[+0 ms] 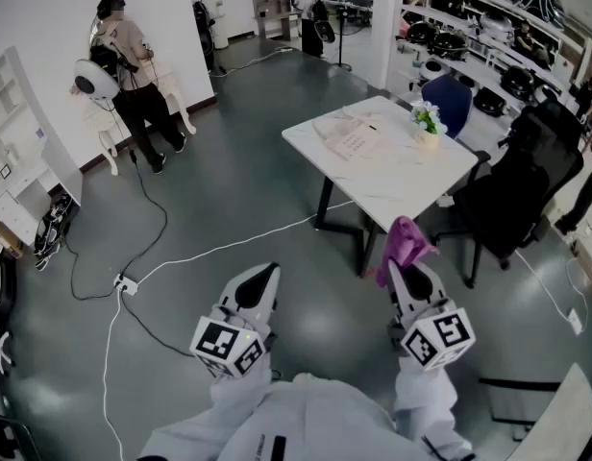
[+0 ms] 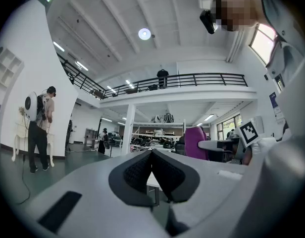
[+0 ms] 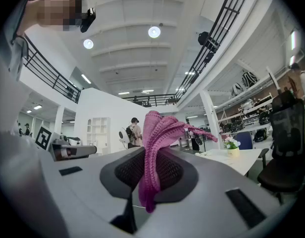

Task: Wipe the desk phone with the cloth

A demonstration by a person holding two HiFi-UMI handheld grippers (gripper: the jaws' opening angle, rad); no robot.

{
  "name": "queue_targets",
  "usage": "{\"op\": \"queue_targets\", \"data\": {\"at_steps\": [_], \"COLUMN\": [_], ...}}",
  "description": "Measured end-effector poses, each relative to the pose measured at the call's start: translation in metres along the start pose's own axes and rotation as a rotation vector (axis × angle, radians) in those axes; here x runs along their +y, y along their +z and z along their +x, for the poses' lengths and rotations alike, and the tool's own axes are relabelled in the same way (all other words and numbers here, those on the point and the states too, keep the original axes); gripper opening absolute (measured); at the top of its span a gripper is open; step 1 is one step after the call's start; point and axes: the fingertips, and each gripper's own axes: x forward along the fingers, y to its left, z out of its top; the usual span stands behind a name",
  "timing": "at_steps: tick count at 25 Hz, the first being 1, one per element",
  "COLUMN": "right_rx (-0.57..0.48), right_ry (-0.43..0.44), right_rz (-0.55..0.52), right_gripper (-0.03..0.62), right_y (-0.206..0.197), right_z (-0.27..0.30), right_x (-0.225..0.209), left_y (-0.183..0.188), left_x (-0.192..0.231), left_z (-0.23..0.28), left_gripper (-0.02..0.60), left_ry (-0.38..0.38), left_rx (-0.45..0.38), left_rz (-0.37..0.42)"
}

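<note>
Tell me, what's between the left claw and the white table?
A white cable crosses the grey floor between left claw and white table; head view shows it.

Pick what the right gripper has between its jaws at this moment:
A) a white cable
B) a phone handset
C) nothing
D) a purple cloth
D: the right gripper view shows the purple cloth pinched between the jaws of the right gripper, with its loose end sticking up past the tips; the head view shows the same.
</note>
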Motion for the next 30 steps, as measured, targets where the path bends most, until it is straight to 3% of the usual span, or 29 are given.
{"op": "queue_targets", "data": {"at_steps": [16, 21, 25, 30], "right_rx": [-0.023, -0.013, -0.009, 0.007], "right_ry": [0.003, -0.004, 0.050, 0.054], "right_rz": [0.017, 0.038, 0.083, 0.106], "right_gripper": [0.038, 0.038, 0.037, 0.037], "right_y": [0.003, -0.007, -0.008, -0.015], "right_z": [-0.010, -0.013, -0.008, 0.006], "right_x": [-0.004, -0.013, -0.014, -0.023], "left_y": [0.002, -0.016, -0.020, -0.021], "left_x": [0.003, -0.007, -0.005, 0.005], "left_z": [-0.012, -0.018, -0.010, 0.007], "left_gripper": [-0.003, -0.002, -0.003, -0.003], "left_ry": [0.056, 0.065, 0.072, 0.070], "left_rx": [0.009, 0.017, 0.036, 0.037], "left_rz": [-0.007, -0.032, -0.045, -0.055]}}
